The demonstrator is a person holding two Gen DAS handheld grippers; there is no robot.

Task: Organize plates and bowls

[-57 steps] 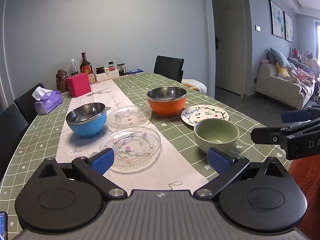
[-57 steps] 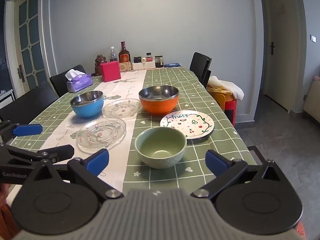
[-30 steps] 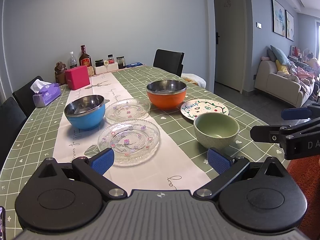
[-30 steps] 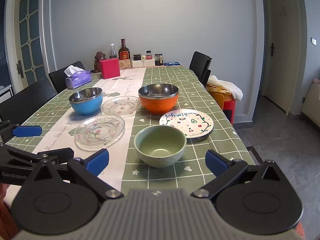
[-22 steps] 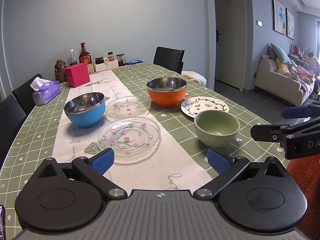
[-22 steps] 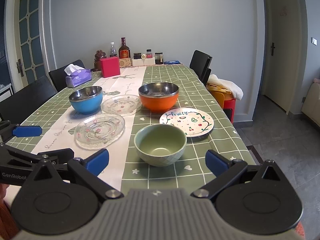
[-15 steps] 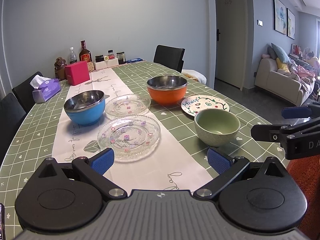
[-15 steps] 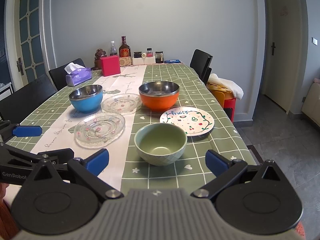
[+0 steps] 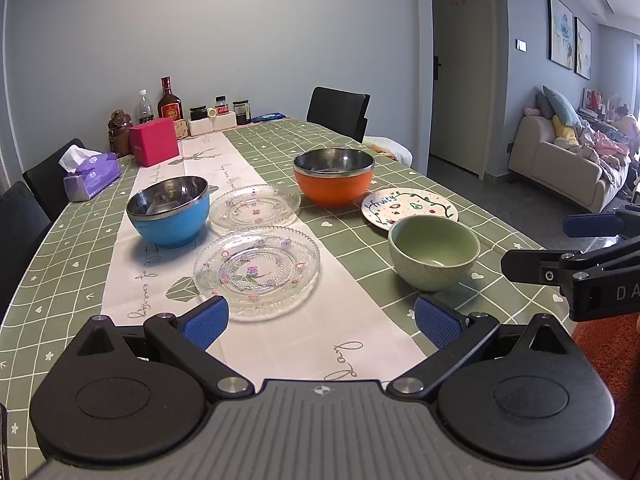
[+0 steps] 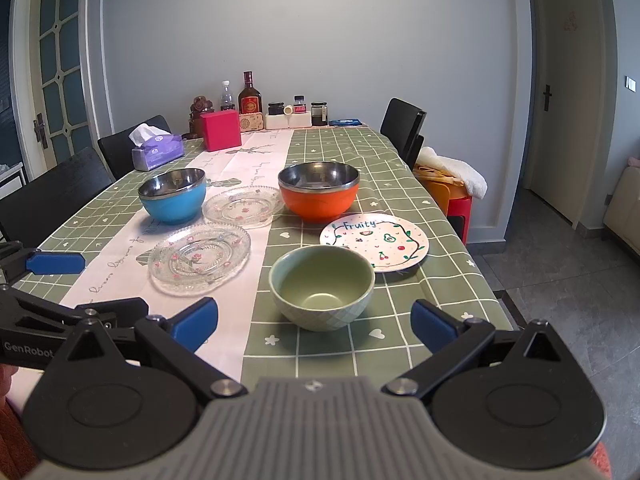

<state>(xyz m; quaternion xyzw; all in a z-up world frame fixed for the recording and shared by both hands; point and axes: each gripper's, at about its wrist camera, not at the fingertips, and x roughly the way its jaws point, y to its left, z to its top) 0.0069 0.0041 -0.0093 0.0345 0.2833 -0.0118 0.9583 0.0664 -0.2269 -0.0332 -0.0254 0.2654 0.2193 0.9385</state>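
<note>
On the green checked table stand a blue steel bowl (image 9: 170, 211), an orange steel bowl (image 9: 333, 176) and a pale green bowl (image 9: 434, 252). Two clear glass plates lie between them, a near one (image 9: 257, 268) and a far one (image 9: 256, 210). A white "Fruity" plate (image 9: 410, 208) lies behind the green bowl. My left gripper (image 9: 320, 320) is open and empty, just short of the near glass plate. My right gripper (image 10: 314, 322) is open and empty, just short of the green bowl (image 10: 322, 286). Each gripper shows at the edge of the other's view.
At the far end stand a pink box (image 9: 154, 146), a purple tissue box (image 9: 92, 176), bottles (image 9: 170, 100) and jars. Black chairs (image 9: 338, 110) line both sides. A red stool (image 10: 456, 204) with a cloth stands right of the table. A sofa (image 9: 560, 168) is far right.
Both grippers have crept slightly forward and lower toward the dishes. Jaws stay open. Nothing on the table has moved.
</note>
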